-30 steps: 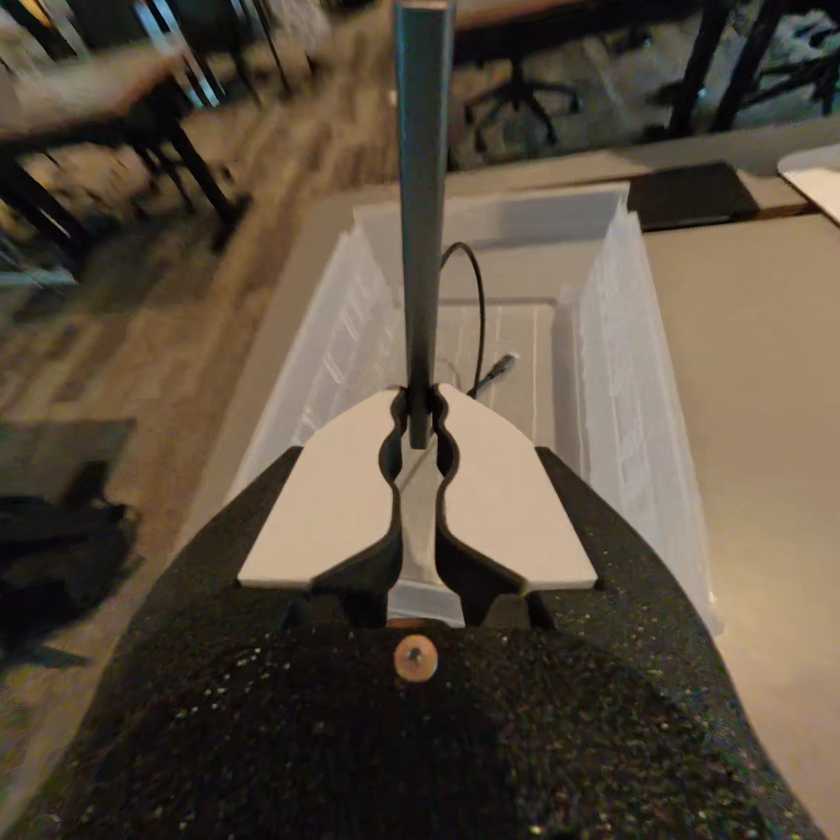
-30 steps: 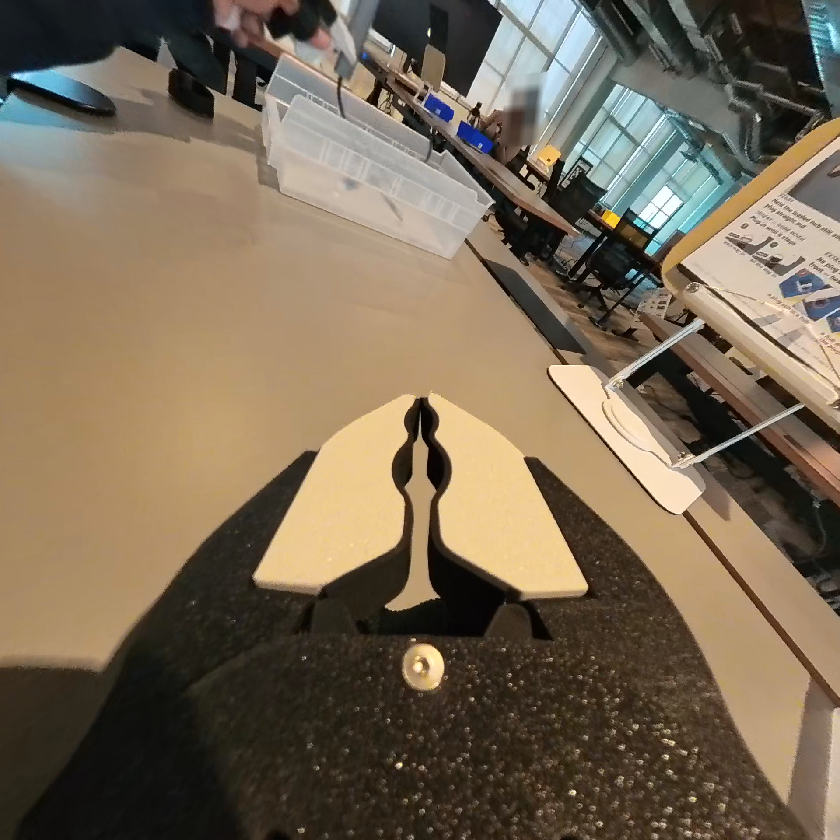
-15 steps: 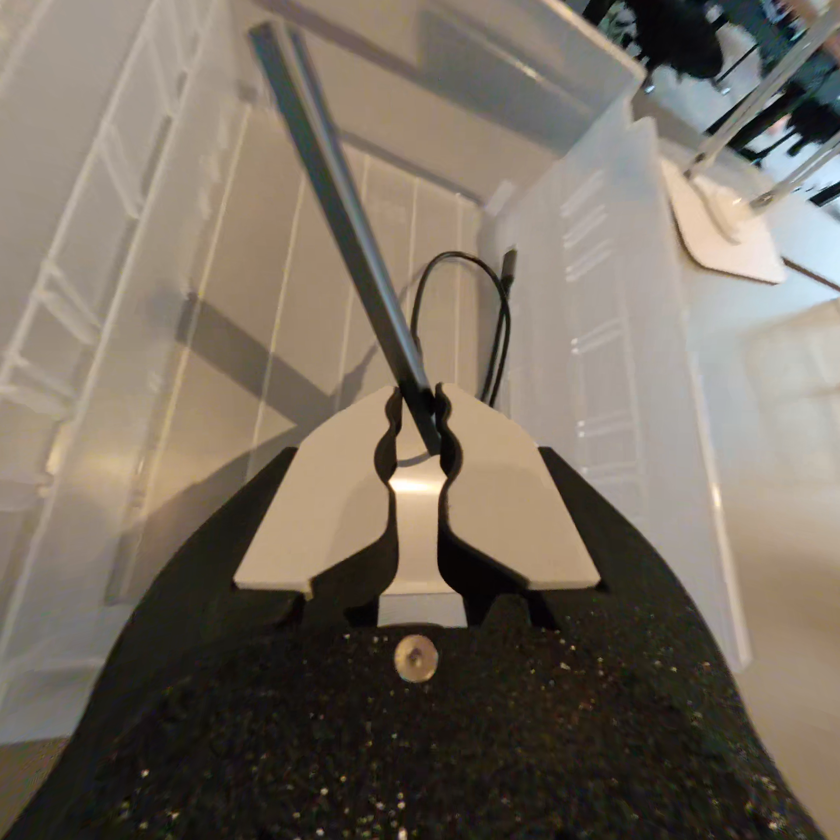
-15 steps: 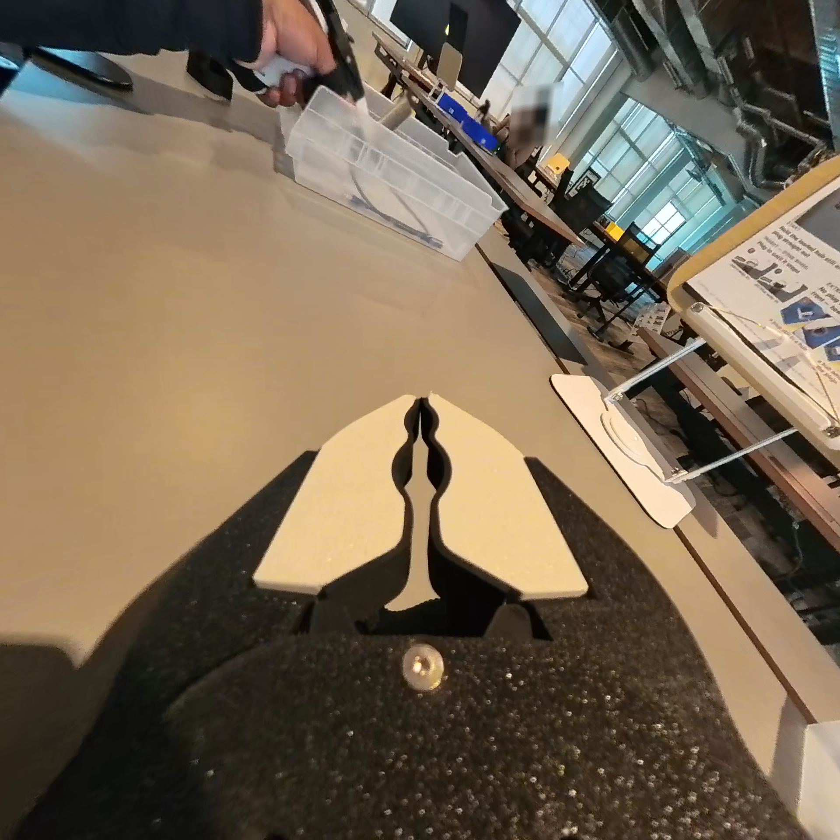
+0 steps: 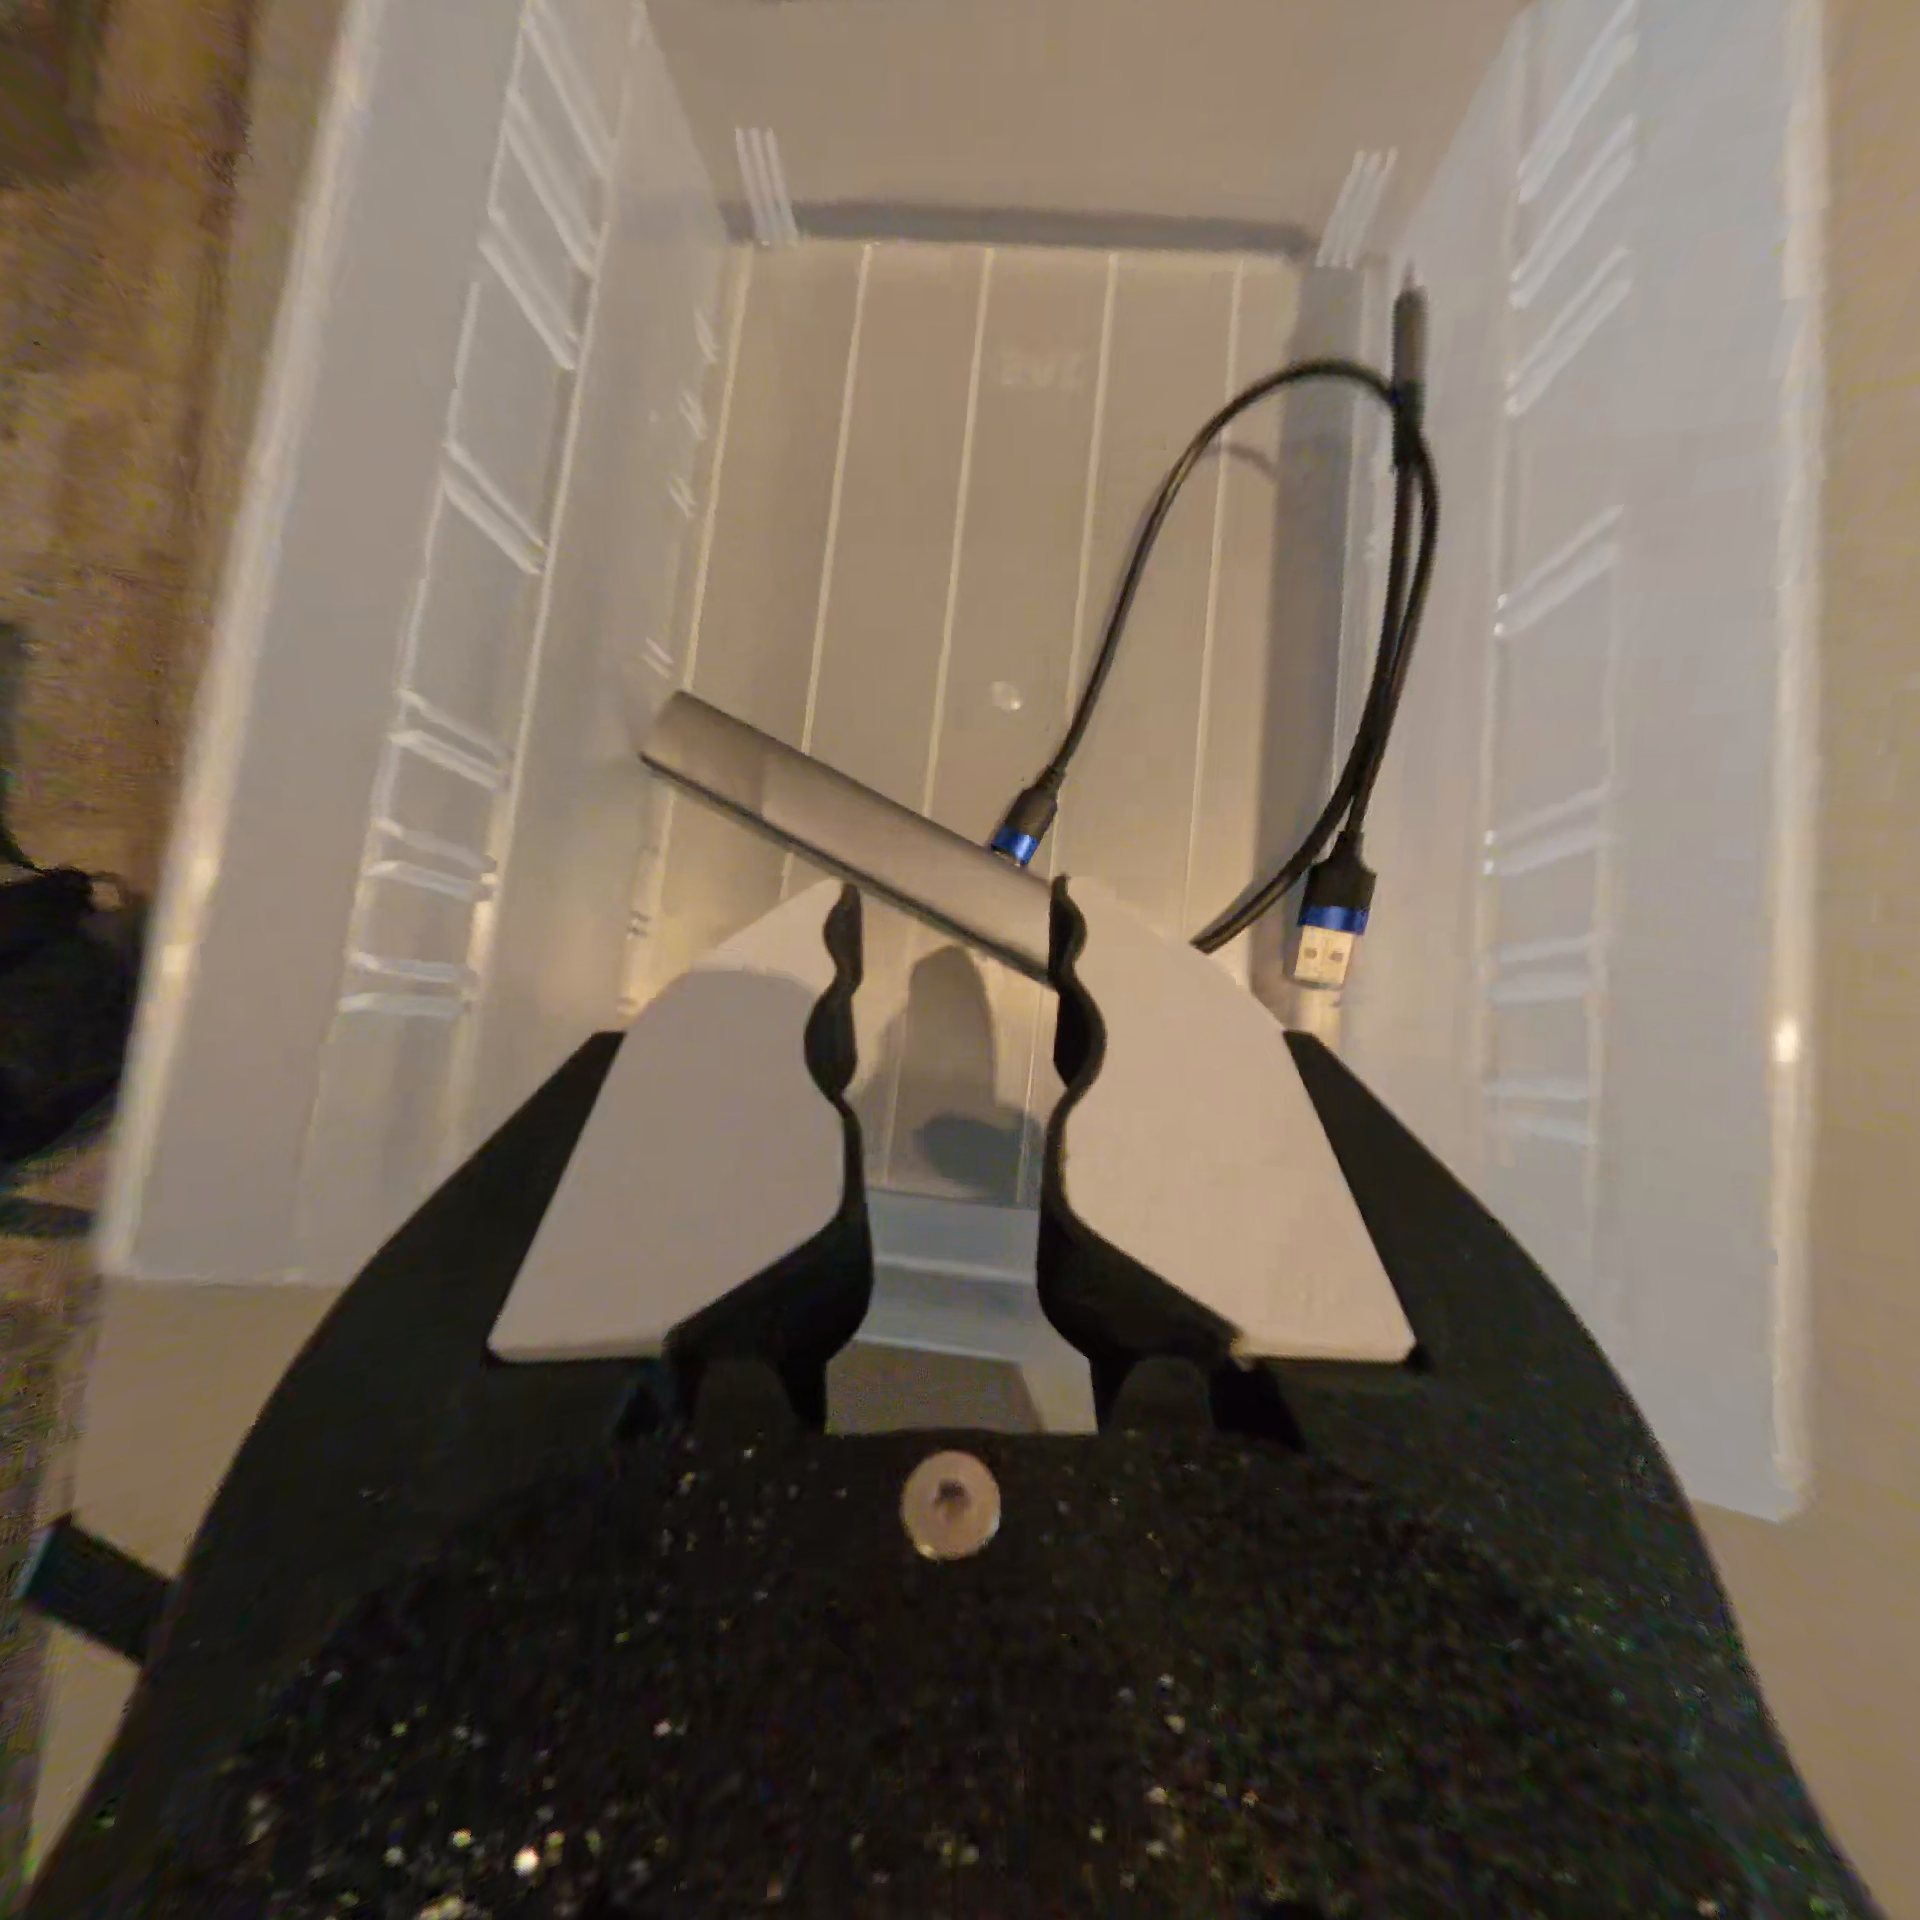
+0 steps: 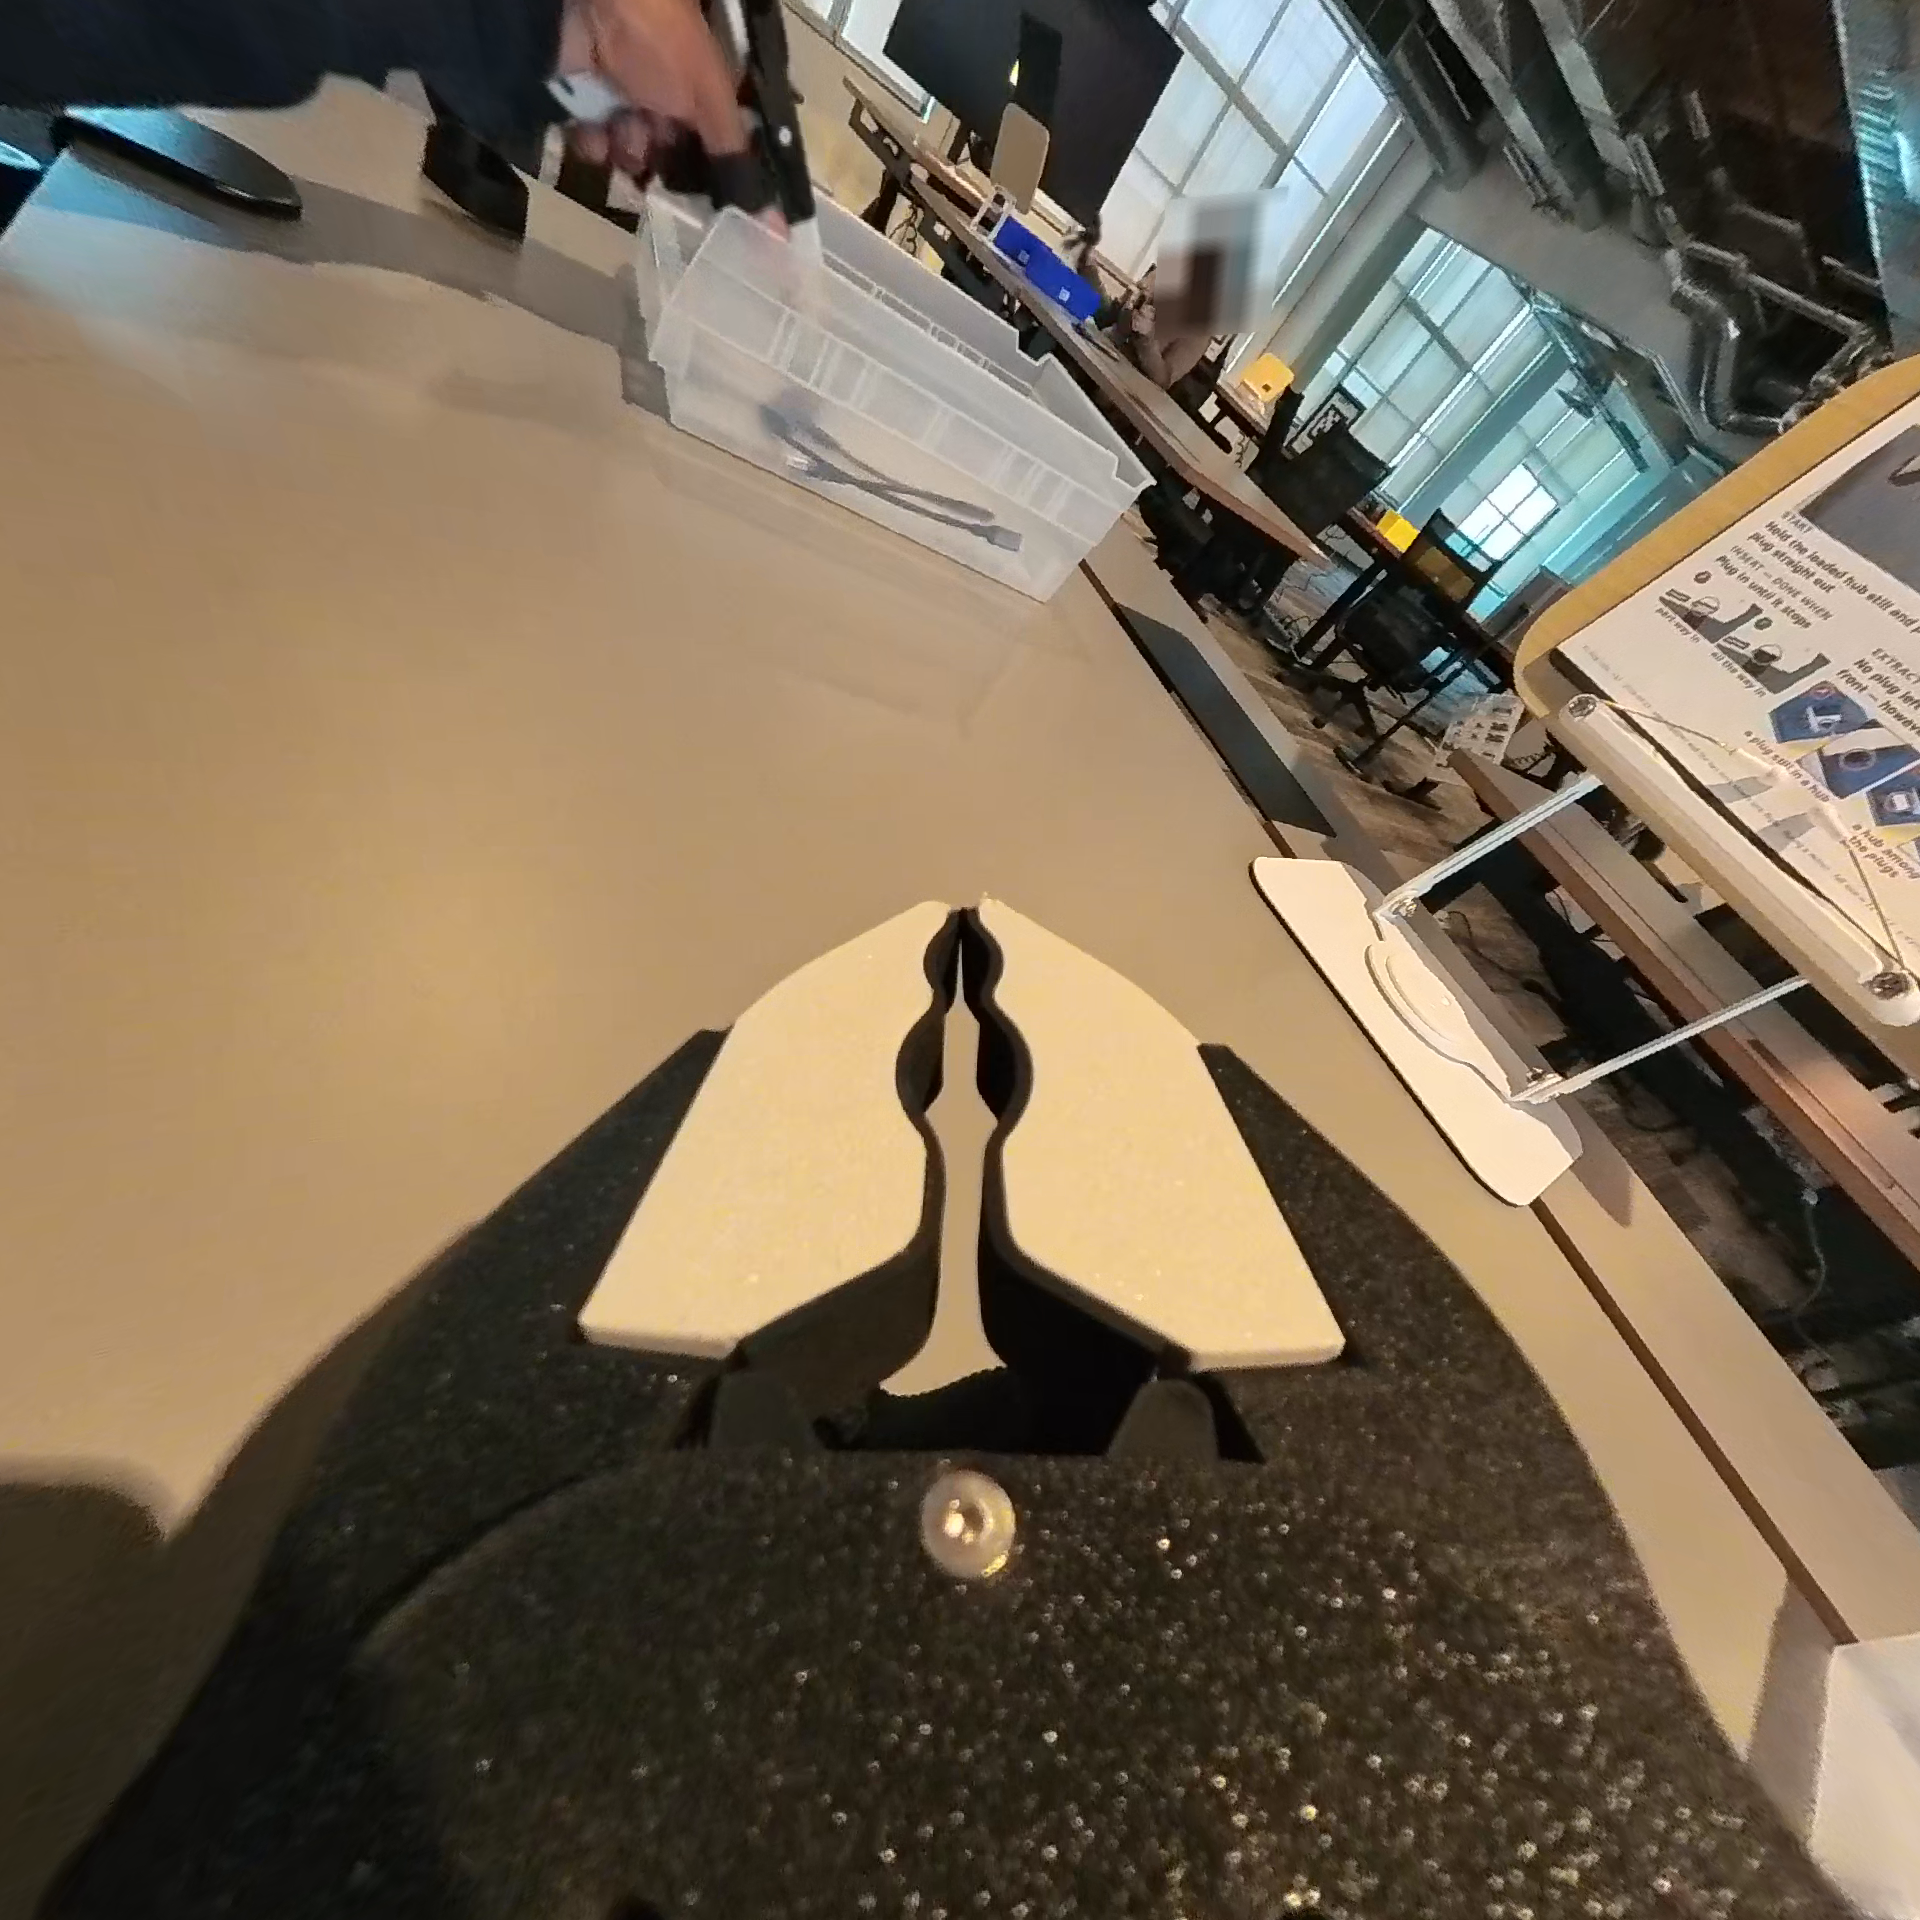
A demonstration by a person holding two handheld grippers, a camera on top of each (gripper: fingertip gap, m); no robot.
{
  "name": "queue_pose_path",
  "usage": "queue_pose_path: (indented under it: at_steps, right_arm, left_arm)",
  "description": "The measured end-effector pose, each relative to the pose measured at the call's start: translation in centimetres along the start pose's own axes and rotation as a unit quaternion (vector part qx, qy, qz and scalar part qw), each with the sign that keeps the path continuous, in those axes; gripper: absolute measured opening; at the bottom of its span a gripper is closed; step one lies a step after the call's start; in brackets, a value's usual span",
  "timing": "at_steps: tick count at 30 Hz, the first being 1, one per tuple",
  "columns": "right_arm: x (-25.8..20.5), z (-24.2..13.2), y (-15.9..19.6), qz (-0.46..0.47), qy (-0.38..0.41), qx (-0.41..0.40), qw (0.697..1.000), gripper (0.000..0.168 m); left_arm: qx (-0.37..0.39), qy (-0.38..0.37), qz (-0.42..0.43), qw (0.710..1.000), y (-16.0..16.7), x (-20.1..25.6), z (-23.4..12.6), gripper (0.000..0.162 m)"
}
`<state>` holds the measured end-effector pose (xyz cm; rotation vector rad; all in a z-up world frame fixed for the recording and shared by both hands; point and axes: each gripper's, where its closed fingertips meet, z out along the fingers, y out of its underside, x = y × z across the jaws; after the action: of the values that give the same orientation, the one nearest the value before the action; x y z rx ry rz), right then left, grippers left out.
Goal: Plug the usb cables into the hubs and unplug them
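The beige desk (image 6: 520, 727) carries a clear plastic bin (image 6: 935, 436) near its far edge. A white flat stand base (image 6: 1403, 1049) lies at the right edge, and a dark round base (image 6: 177, 171) sits in the far left corner.

The left gripper (image 5: 951, 914) hangs over a clear plastic bin (image 5: 436, 644), its jaws spread apart. A grey hub (image 5: 831, 831) lies aslant inside the bin, its near end apparently resting against the right fingertip (image 5: 1091, 935), though blur makes contact uncertain. A black cable (image 5: 1153, 561) with a blue-ringed plug enters the hub; its loose USB plug (image 5: 1325, 935) lies by the bin's right wall.
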<state>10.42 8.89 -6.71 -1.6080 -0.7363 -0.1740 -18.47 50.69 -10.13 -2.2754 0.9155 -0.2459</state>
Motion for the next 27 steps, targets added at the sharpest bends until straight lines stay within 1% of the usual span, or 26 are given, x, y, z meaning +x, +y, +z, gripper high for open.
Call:
queue_pose_path:
  at_steps: [1,3,5,6,8,11,13,16,18,20,22,24,25,27]
  right_arm:
    - [0.1,0.0,0.0,0.001,0.001,0.001,1.000,0.000]
    - [0.4,-0.1,-0.1,0.004,0.005,0.002,1.000,0.000]
    - [0.9,-0.2,-0.2,0.010,0.011,0.005,1.000,0.000]
    - [1.2,-0.3,-0.3,0.015,0.014,0.007,1.000,0.000]
    - [1.9,-0.4,-0.4,0.025,0.022,0.011,0.999,0.001]
    - [3.1,-0.9,-0.7,0.034,0.038,0.018,0.999,0.002]
    - [4.3,-1.6,-1.2,0.032,0.060,0.027,0.997,0.002]
    - [7.3,-3.9,-2.7,0.013,0.109,0.052,0.993,0.002]
    - [10.6,-6.5,-3.4,0.021,0.154,0.072,0.985,0.003]
    - [14.1,-9.8,-3.4,0.044,0.197,0.091,0.975,0.004]
    - [17.5,-13.1,-2.0,0.057,0.237,0.084,0.966,0.006]
    - [21.0,-16.7,0.2,0.067,0.280,0.053,0.956,0.006]
    - [22.6,-18.4,1.5,0.086,0.290,0.036,0.953,0.006]
    - [25.2,-21.3,4.8,0.160,0.280,-0.004,0.946,0.006]
  left_arm:
    - [0.027,-0.009,0.005,1.000,-0.9,0.2,-0.8,0.034]
    - [0.105,-0.017,0.021,0.994,-3.4,1.3,-2.9,0.034]
    - [0.196,-0.024,0.054,0.979,-6.1,3.5,-5.7,0.035]
    - [0.243,-0.030,0.078,0.966,-7.4,5.0,-7.3,0.035]
    - [0.334,-0.032,0.138,0.932,-9.7,9.1,-10.1,0.039]
    - [0.427,0.021,0.218,0.877,-11.3,17.2,-12.2,0.045]
    - [0.451,0.075,0.224,0.861,-11.4,22.1,-11.6,0.050]
    - [0.475,0.164,0.198,0.842,-11.1,28.5,-9.2,0.057]
    - [0.483,0.189,0.182,0.835,-10.4,31.4,-7.1,0.057]
    - [0.478,0.192,0.200,0.833,-9.5,33.7,-5.4,0.057]
    - [0.481,0.170,0.257,0.821,-8.4,35.3,-4.6,0.058]
    - [0.479,0.140,0.306,0.811,-7.6,36.1,-4.0,0.057]
    - [0.474,0.136,0.316,0.811,-7.3,36.4,-3.8,0.056]
    - [0.469,0.148,0.309,0.814,-6.9,36.7,-3.7,0.054]
